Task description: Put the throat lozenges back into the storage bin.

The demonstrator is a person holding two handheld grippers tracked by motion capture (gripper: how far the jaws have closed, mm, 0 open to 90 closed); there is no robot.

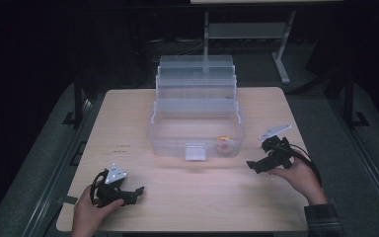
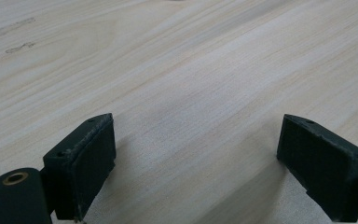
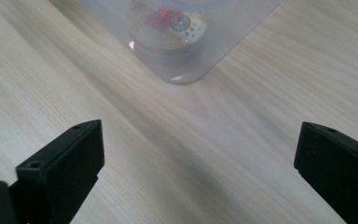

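Observation:
A clear plastic tiered box [image 1: 168, 145] stands open in the middle of the wooden table [image 1: 202, 197]. Inside its front right corner lies a small round container [image 1: 224, 144] with red and orange on it, seen through the box wall in the right gripper view [image 3: 172, 25]. My right gripper [image 1: 250, 165] is to the right of the box and points at that corner; its jaws [image 3: 200, 163] stand open with nothing between them. A hand holds my left gripper [image 1: 137, 192] near the table's front left. It is open too, with just bare wood between its jaws [image 2: 196, 158].
The box's stepped trays [image 1: 196, 79] rise toward the back of the table. A white latch [image 1: 195, 151] sits on the box's front wall. Beyond the far edge stands a metal desk frame [image 1: 281, 54] on the dark floor.

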